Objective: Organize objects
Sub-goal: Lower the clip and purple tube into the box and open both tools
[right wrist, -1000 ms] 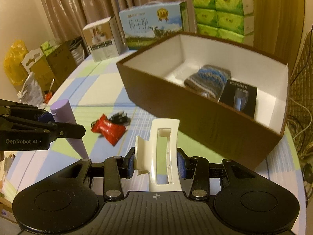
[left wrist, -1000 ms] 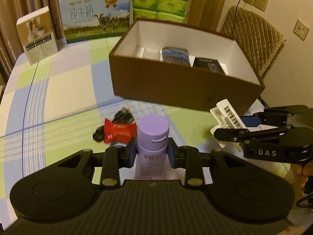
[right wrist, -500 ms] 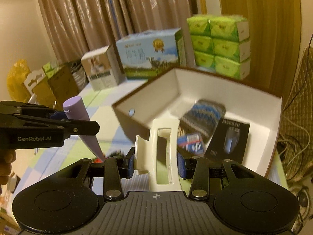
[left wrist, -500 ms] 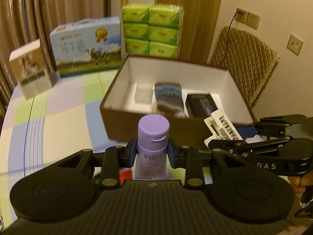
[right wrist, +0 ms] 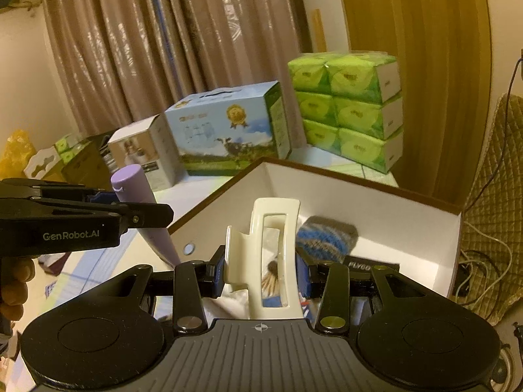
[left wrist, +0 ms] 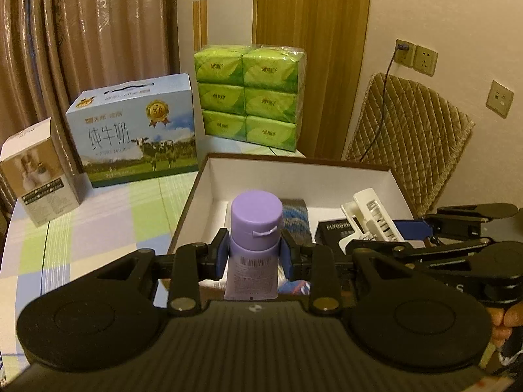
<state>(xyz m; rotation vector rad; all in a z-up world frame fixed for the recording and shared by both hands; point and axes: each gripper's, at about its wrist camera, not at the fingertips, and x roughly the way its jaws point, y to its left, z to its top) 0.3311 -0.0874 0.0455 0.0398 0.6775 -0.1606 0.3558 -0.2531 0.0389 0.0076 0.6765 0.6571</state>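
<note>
Checked surface (left wrist: 98, 228), brown box (left wrist: 327, 160) on it. Left hand-held gripper (left wrist: 255, 254) clamps purple tube (left wrist: 256, 228); right hand-held gripper (right wrist: 263, 272) clamps white hair clip (right wrist: 274, 248). Risk: grippers collide over box; clip snags box contents on release.

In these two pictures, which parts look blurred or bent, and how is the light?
Left wrist view: warm dim light, door frame bowed by the fisheye, purple tube sharp. Right wrist view: milk carton print smeared, knitted item soft, white hair clip sharp, sheen streaks on the curtain.

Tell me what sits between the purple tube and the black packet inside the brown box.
In the left wrist view, a blue striped knit item lies between the purple tube and the black packet.
</note>
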